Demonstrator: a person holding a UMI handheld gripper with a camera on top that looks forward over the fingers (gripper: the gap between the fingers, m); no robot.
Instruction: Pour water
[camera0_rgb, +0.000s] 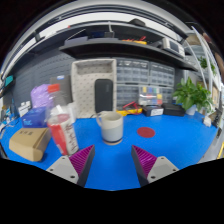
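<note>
- My hand-held gripper (112, 160) is spread wide and holds nothing; both fingers hang over the blue worktop (175, 140).
- The cup (111, 127) stands upright just ahead of the fingers, roughly centred between them, not touched.
- To do this well: go in straight and level, then close on the cup at mid-height.
- A carton (64, 132) stands left of the cup, a box (29, 143) further left.
- I can't tell what the cup holds.
- A red disc (146, 131) lies to its right.
</note>
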